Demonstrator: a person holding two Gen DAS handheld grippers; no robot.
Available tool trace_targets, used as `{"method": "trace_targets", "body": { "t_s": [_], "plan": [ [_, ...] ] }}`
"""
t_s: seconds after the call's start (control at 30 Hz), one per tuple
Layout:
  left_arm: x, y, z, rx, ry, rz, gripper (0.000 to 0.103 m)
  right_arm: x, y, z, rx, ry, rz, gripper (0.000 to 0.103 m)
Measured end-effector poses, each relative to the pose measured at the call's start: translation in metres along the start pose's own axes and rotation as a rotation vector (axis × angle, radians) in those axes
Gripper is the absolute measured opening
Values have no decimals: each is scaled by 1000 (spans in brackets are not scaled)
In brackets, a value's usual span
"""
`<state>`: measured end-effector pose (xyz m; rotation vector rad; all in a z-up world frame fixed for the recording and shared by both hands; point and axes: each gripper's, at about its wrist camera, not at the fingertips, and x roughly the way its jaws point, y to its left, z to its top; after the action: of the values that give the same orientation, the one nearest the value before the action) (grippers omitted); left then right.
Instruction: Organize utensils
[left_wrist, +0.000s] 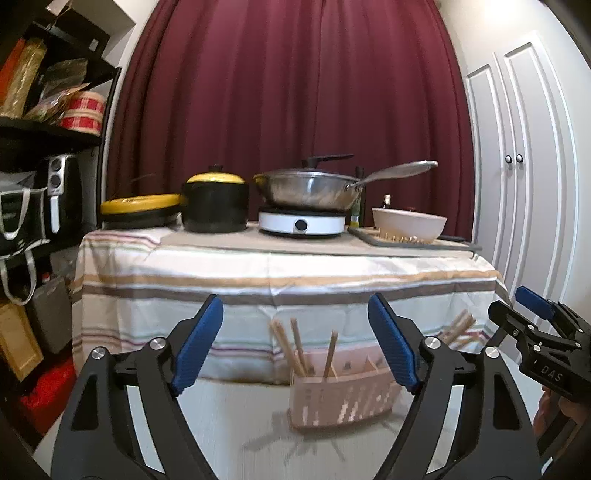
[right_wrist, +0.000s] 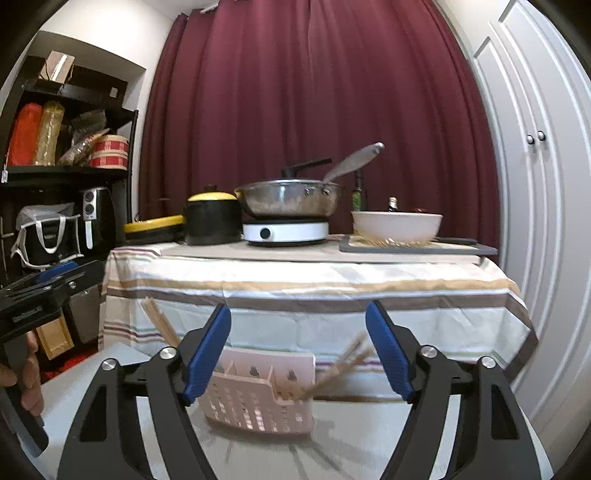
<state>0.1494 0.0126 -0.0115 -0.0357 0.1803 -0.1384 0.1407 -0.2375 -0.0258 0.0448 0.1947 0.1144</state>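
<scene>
Chopsticks in slotted caddy, both tools wide — empty

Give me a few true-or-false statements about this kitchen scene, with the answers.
1. Both grippers, left and right, are open and hold nothing. True.
2. The chopsticks lie flat on the table. False: they stand in the holder.
3. The pan sits on the white cooker. True.
4. The black pot has a red lid. False: its lid is yellow.
5. The curtain behind the table is blue. False: it is dark red.
</scene>
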Motion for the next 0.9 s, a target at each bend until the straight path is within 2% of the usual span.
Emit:
{"method": "trace_targets", "body": {
  "t_s": [0.43,0.9],
  "plan": [
    [-66,-4,-38,-20,25,51,87,-52,10,-27,-6,37,-72,84],
    [-109,-7,-38,-38,-4,53,89,-88,20,-26,-19,20,-91,85]
  ]
}}
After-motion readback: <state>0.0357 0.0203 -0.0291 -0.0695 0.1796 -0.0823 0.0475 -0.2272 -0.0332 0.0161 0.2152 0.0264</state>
